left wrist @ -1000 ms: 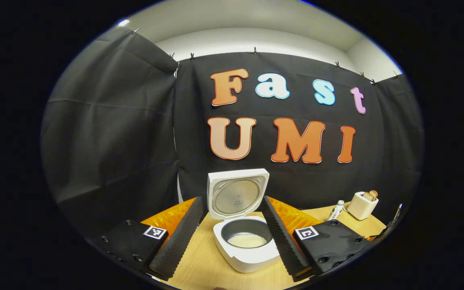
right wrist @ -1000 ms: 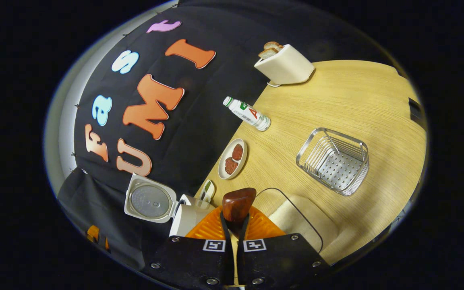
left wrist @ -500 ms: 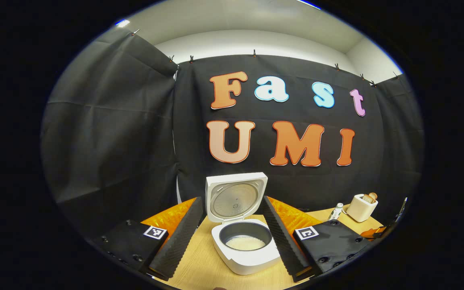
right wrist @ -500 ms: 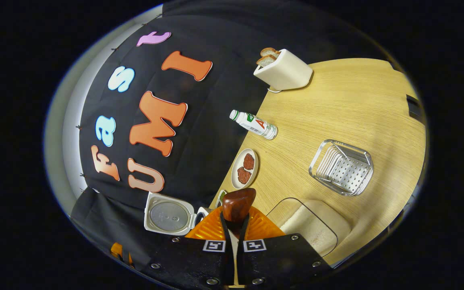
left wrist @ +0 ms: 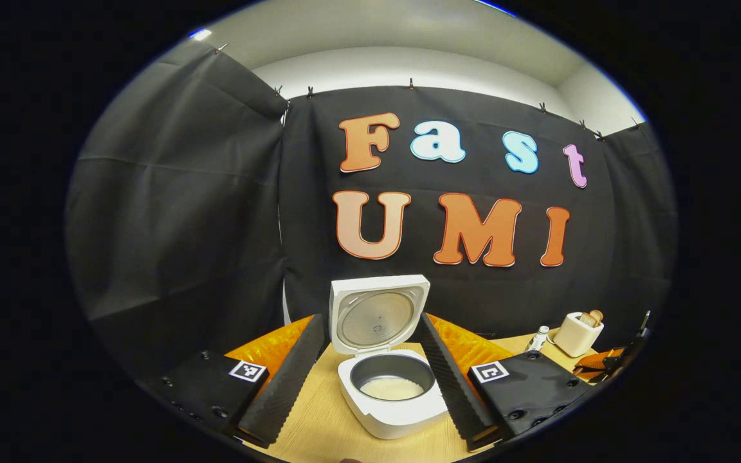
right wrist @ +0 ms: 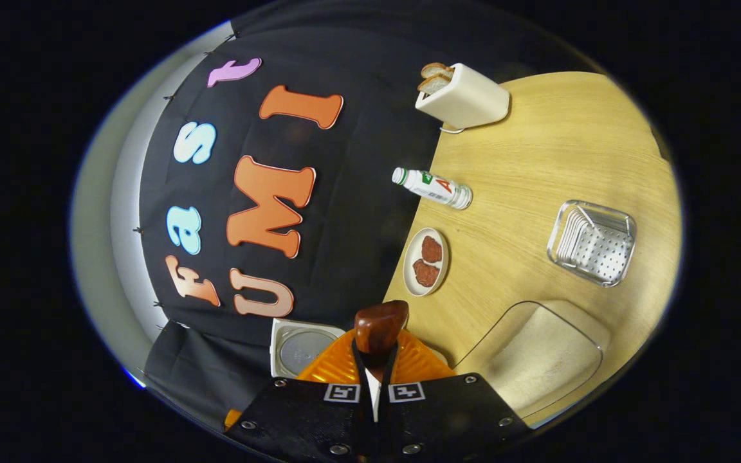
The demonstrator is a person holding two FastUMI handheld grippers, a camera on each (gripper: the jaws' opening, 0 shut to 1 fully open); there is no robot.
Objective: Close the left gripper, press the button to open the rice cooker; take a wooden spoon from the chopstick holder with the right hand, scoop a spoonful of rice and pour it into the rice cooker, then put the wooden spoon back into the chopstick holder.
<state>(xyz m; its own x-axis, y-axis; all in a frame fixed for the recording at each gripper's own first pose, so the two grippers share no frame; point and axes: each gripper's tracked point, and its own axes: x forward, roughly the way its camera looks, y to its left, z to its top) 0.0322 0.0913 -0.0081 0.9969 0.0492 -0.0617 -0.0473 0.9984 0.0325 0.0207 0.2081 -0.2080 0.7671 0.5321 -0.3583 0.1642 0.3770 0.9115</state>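
— So, where's your spoon?
— Pinched in your right gripper, its glossy wooden bowl up.
— And the cooker?
— Lid up, white grains inside, between your left gripper's spread ribbed fingers.

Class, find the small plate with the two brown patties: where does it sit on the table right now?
In the right gripper view, the plate lies at the table's wall-side edge, between the bottle and the wooden spoon.

The left gripper is held level, its fingers spread wide apart; the right gripper is rolled sideways, its fingers clamped on the wooden spoon.
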